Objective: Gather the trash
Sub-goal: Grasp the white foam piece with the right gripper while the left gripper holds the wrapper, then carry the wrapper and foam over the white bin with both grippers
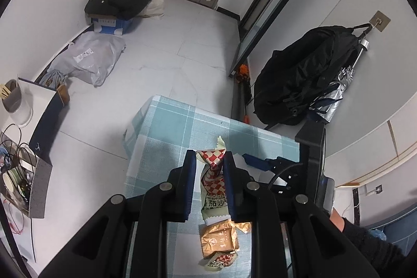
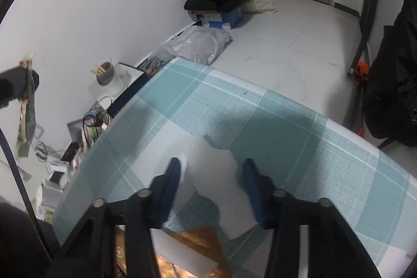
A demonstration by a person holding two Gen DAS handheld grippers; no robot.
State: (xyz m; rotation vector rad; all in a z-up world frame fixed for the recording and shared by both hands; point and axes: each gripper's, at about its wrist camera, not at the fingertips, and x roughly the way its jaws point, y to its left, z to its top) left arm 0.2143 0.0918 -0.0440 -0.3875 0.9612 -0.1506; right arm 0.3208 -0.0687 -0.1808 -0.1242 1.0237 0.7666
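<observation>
Two grippers in play, both mine, both over the checked tablecloth (image 2: 273, 121).

Hard to read: right wrist view is motion-blurred. The white tissue (image 2: 216, 173) has soft edges there, and its near end is cut off by my own fingers. A copper foil wrapper (image 2: 198, 239) at the bottom of that view is half hidden under the tissue and the linkage. In the left wrist view a gold wrapper (image 1: 219, 241) lies on the cloth below the pads, and a second checked packet (image 1: 217, 261) under it is cut by the frame edge. Print on the packets is too small to read.

Left gripper (image 1: 208, 168): narrow, pads clamped on a red-and-white checked snack wrapper (image 1: 212, 173). It hangs between the fingers, twisted top poking out past the tips, tail down toward the gold wrapper.

Right gripper (image 2: 211, 173): jaws part-way open, straddling the tissue lying on the cloth. Left finger (image 2: 172, 181) sits at the tissue's edge; whether the pads actually press it, can't tell through the blur.

The right gripper's fingers also show in the left wrist view, just right of the held wrapper, over the same tissue (image 1: 241, 160).
</observation>
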